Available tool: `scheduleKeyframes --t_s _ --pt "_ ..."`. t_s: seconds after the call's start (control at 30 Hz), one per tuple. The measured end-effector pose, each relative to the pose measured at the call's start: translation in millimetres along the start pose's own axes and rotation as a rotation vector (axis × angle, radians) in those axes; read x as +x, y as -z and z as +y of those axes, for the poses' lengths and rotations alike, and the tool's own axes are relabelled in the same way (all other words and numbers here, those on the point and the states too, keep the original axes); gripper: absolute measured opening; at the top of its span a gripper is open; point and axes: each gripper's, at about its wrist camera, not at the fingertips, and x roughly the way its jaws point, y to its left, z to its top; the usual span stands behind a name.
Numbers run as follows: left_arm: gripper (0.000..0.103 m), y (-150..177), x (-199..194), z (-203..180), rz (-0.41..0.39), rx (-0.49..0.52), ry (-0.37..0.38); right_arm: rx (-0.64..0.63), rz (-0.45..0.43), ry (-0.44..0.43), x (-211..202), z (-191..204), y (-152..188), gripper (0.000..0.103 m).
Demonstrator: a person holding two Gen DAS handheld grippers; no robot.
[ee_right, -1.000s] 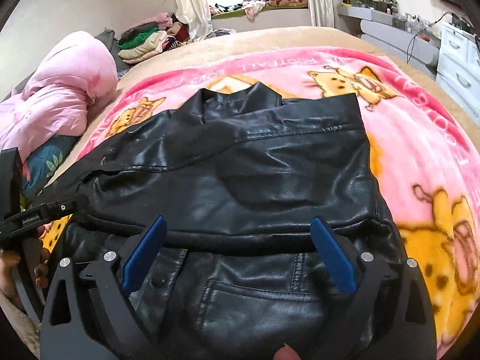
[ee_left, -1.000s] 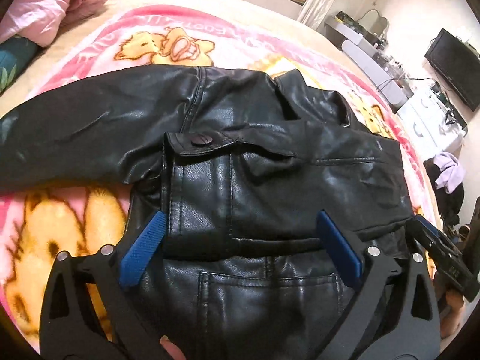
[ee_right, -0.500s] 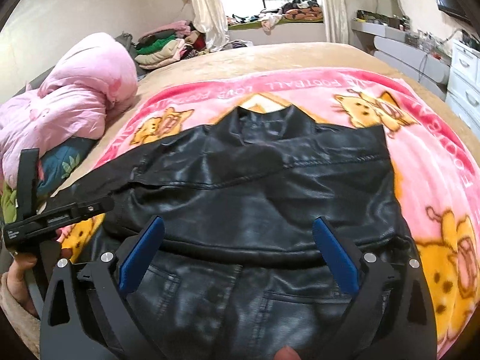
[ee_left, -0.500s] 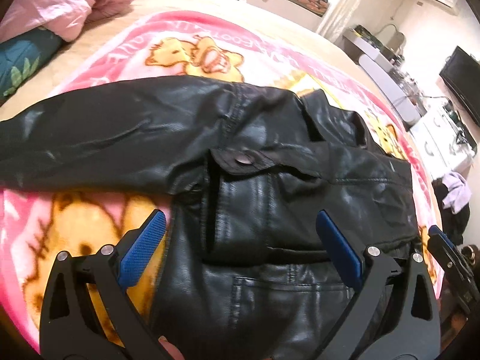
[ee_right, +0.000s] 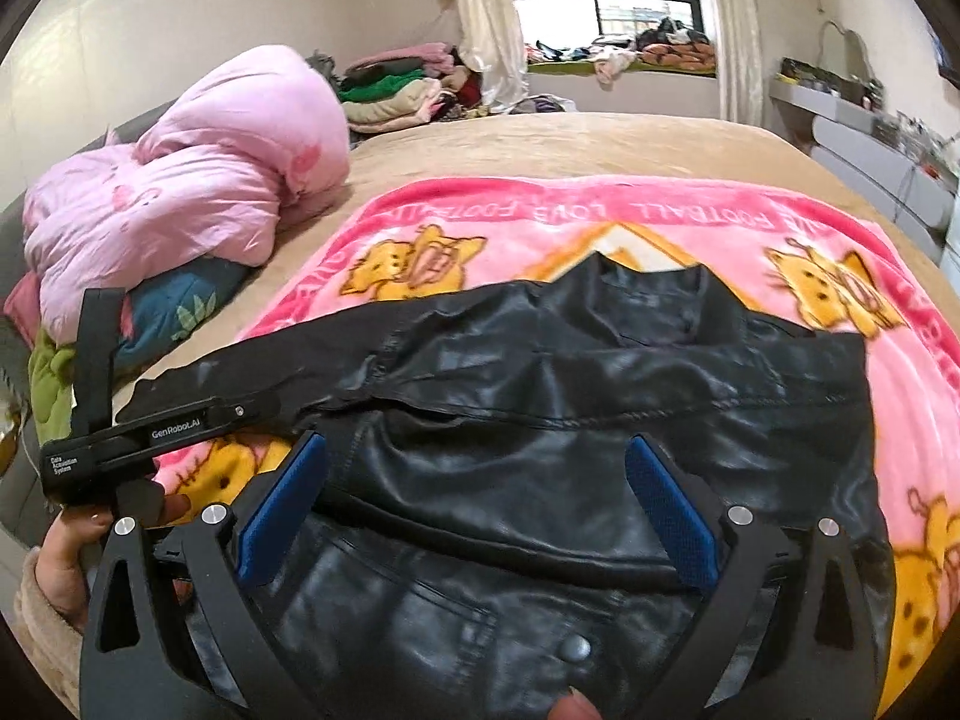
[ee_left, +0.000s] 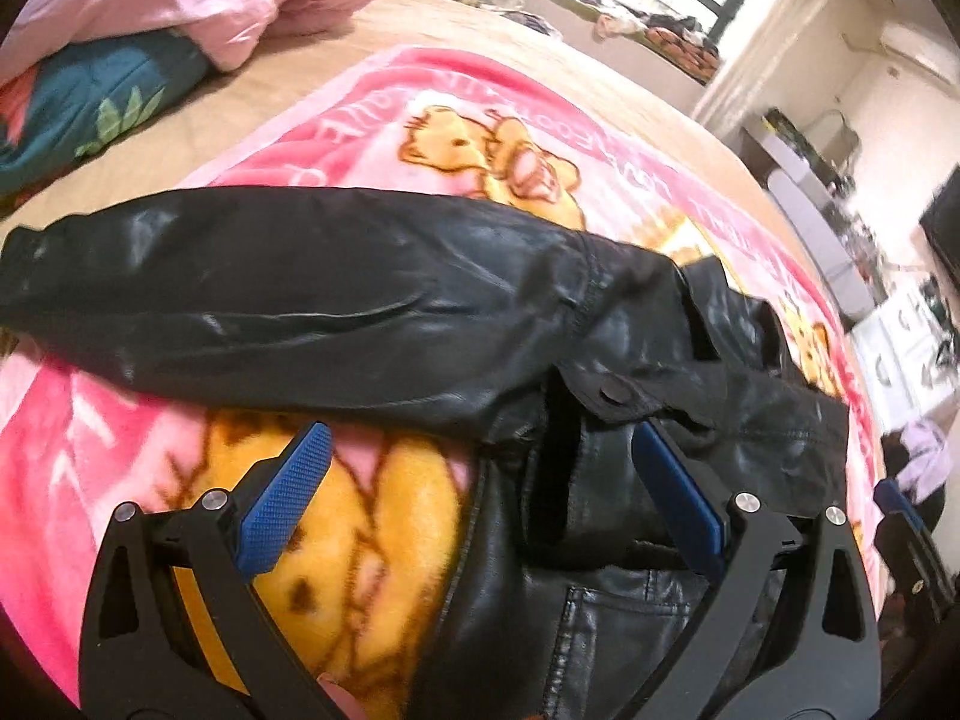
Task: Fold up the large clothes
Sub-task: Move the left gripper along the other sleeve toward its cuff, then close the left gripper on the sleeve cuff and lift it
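Observation:
A black leather jacket (ee_left: 630, 360) (ee_right: 600, 420) lies flat on a pink cartoon blanket (ee_left: 420, 138) (ee_right: 540, 216), collar away from me. One sleeve (ee_left: 270, 300) stretches out to the left. My left gripper (ee_left: 480, 492) hovers open above the jacket's left edge, nothing between its blue pads. My right gripper (ee_right: 474, 498) is open too, held over the jacket's body above a chest pocket snap (ee_right: 576, 648). In the right wrist view the left gripper's body (ee_right: 150, 432) shows at the left, held by a hand (ee_right: 66, 558).
A bunched pink duvet (ee_right: 180, 192) and a teal pillow (ee_left: 90, 102) lie at the bed's left. Folded clothes (ee_right: 402, 90) pile up near the window. White drawers (ee_left: 900, 348) and a shelf stand at the right, past the bed's edge.
The left gripper has shifted left, so the sleeve and blanket now fill its view. The right gripper has drawn back and lifted a little. Both stay open.

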Motion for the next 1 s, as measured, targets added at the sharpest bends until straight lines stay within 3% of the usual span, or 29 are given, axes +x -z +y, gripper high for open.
scheduleKeyframes --t_s 0.27,0.6,1.0 --pt "0.094 -8 -10 25 -0.040 -0.063 -0.038 -0.031 -0.005 -0.046 15 31 -11 0.098" --pt "0.094 -18 -24 71 -0.087 -0.206 -0.081 -0.127 0.031 -0.095 40 75 -19 0.098" --pt "0.094 -23 -27 141 -0.096 -0.413 -0.158 -0.141 0.063 -0.164 61 104 -26 0.098"
